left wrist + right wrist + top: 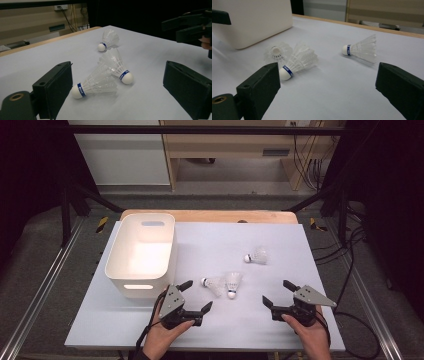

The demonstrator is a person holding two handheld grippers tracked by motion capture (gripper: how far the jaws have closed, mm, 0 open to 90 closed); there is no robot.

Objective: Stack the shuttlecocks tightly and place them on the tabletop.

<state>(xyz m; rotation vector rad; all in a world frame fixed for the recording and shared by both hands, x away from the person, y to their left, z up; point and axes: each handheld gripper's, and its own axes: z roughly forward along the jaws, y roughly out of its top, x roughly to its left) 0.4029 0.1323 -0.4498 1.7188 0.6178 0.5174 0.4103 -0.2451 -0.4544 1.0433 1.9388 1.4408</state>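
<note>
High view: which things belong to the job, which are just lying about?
In play:
- three white feather shuttlecocks with blue bands
- white plastic bin
- left gripper, right gripper, both open

Lying about:
- wooden bench
- black cables

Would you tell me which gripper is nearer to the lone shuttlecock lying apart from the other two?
Right. The right gripper sits below the lone shuttlecock, slightly right of it; the left gripper is farther, beyond the shuttlecock pair.

Black left claw (pixel 196 298) and right claw (pixel 276 294), grey triangular top plates, black trailing cables, brass-rimmed screw holes
</note>
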